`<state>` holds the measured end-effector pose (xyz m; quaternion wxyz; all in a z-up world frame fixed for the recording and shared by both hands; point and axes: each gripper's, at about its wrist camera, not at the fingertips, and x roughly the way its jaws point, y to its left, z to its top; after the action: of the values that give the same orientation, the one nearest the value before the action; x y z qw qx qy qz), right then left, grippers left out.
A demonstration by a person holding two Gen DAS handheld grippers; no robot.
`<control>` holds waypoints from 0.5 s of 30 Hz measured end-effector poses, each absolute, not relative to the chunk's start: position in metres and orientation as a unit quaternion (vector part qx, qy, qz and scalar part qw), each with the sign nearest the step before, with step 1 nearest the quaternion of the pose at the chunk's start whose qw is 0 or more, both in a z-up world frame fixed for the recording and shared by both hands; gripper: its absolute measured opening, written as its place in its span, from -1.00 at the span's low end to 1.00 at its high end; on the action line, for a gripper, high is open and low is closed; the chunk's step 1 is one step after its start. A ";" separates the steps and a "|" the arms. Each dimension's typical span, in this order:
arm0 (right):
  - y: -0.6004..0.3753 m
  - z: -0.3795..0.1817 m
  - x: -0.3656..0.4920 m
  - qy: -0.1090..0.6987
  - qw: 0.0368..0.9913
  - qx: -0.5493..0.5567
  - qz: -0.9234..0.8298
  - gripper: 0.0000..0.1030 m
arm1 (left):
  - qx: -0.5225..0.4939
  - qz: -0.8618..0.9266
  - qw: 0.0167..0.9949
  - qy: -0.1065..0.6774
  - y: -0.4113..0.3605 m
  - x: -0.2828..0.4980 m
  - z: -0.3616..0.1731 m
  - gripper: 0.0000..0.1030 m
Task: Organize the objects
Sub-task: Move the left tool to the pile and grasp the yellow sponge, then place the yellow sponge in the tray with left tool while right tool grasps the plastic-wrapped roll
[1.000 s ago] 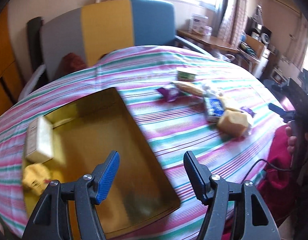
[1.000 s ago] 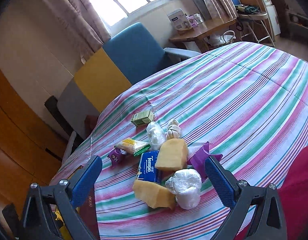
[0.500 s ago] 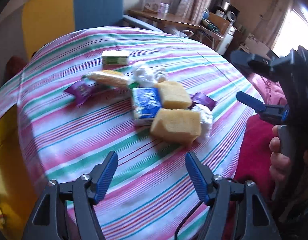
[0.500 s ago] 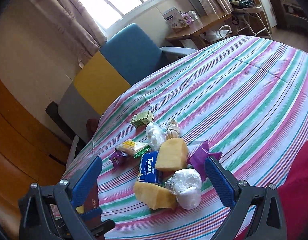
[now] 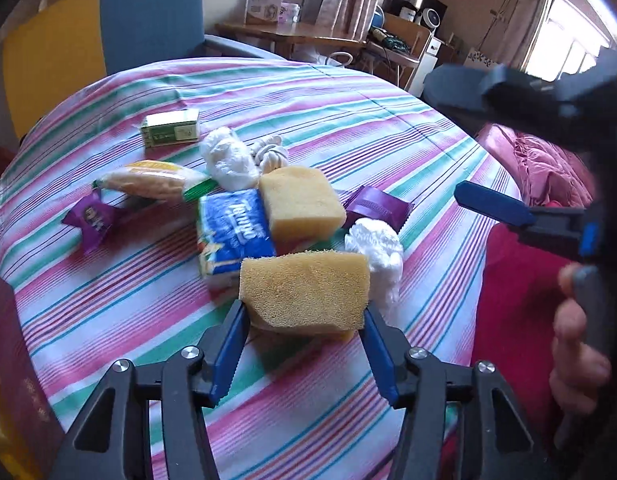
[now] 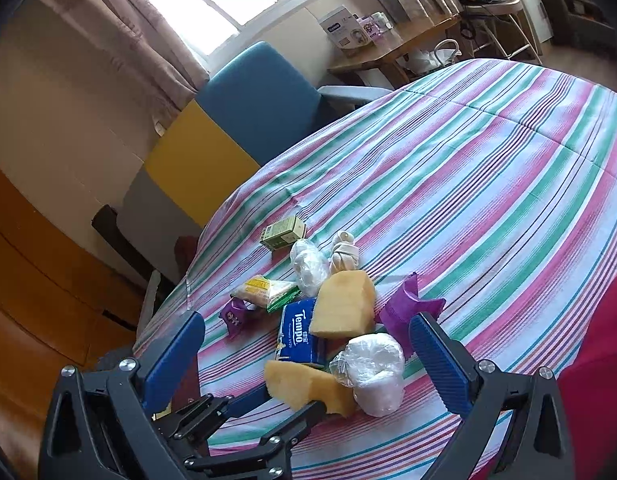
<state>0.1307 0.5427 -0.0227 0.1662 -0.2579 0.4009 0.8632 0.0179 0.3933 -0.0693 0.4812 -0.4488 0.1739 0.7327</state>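
A pile lies on the striped tablecloth (image 5: 348, 112): two yellow sponges, a blue Tempo tissue pack (image 5: 232, 232), white wrapped bundles and purple packets. My left gripper (image 5: 303, 312) points down at the near sponge (image 5: 304, 288), its jaws closing. A blue pad touches each end of the sponge, which rests on the cloth. The second sponge (image 5: 300, 204) leans on the tissue pack behind it. My right gripper (image 6: 308, 320) hovers open above the pile with nothing in it. A hand holds it at the table's right edge in the left wrist view.
Behind the pile lie a green box (image 5: 170, 132), a yellow snack pack (image 5: 156, 180), a white bag (image 5: 228, 160) and a coiled cord (image 5: 272, 154). A box's dark red wall (image 5: 8, 360) stands at the left. A blue and yellow chair (image 6: 248, 112) stands beyond the table.
My left gripper swung from above the gold box over to the pile, dropped, and narrowed its jaws around the near sponge. The right gripper has stayed where it was, open.
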 end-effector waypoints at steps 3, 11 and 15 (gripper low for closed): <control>0.541 -0.027 0.125 0.389 0.182 -0.284 0.857 0.99 | -0.452 0.738 0.476 0.156 0.369 0.017 -0.063 0.09; 0.536 -0.043 0.104 0.335 0.231 -0.376 0.832 0.87 | -0.452 0.758 0.455 0.121 0.311 0.021 -0.044 0.09; 0.534 -0.051 0.097 0.315 0.246 -0.411 0.819 0.63 | -0.445 0.768 0.450 0.104 0.289 0.023 -0.033 0.09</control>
<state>0.0966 0.5342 -0.0511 0.2457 -0.4112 0.3155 0.8192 0.0228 0.2886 -0.0328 0.4497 -0.4445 0.1037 0.7677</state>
